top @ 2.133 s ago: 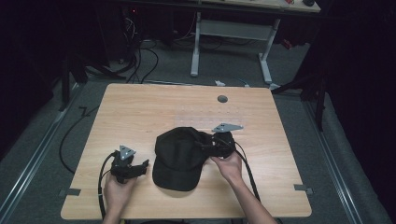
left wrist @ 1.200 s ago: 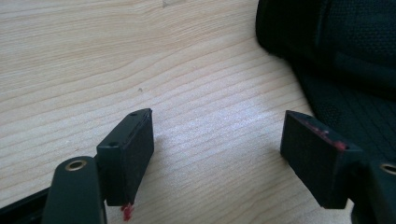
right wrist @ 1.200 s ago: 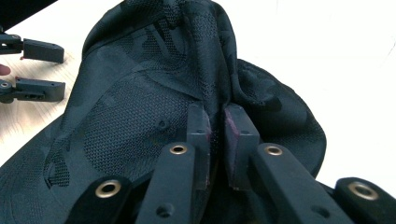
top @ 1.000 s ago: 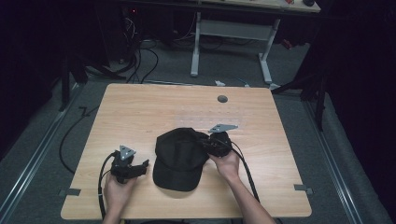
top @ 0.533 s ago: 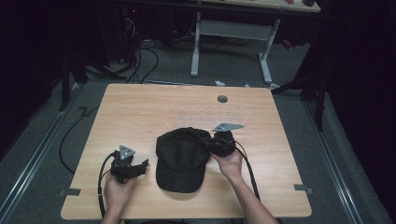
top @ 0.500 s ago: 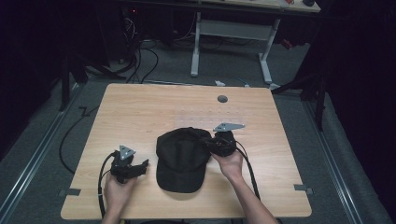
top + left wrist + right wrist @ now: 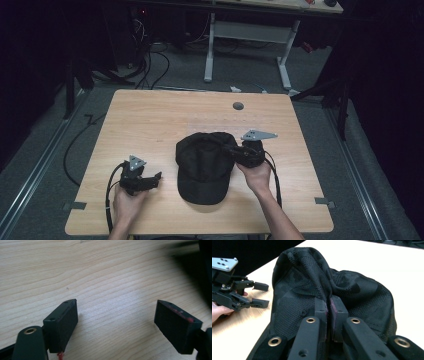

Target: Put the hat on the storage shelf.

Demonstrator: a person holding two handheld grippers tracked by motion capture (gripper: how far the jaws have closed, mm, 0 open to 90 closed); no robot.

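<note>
One black cap (image 7: 205, 162) lies on the wooden worktop (image 7: 165, 115), a little below and right of the middle of the high view, its brim toward the bottom edge. There are two hand-held grippers, one in each of the person's two hands, and one small dark round hole (image 7: 238, 106) shows in the worktop above the cap.

The right hand-held gripper (image 7: 235, 150) sits at the cap's right side, pointing left into the crown, held from below by the right hand (image 7: 259, 175), whose forearm comes up from the bottom edge. In the right gripper view its jaws are pressed together on a pinched ridge of the cap's mesh fabric (image 7: 322, 287), which rises in a fold above the fingertips.

The left hand-held gripper (image 7: 156, 178) is at the lower left of the high view, just apart from the cap's brim, pointing right toward it, gripped by the left hand (image 7: 127, 202). Its jaws stand wide, having just been opening further, with bare wood between them in the left gripper view.
</note>
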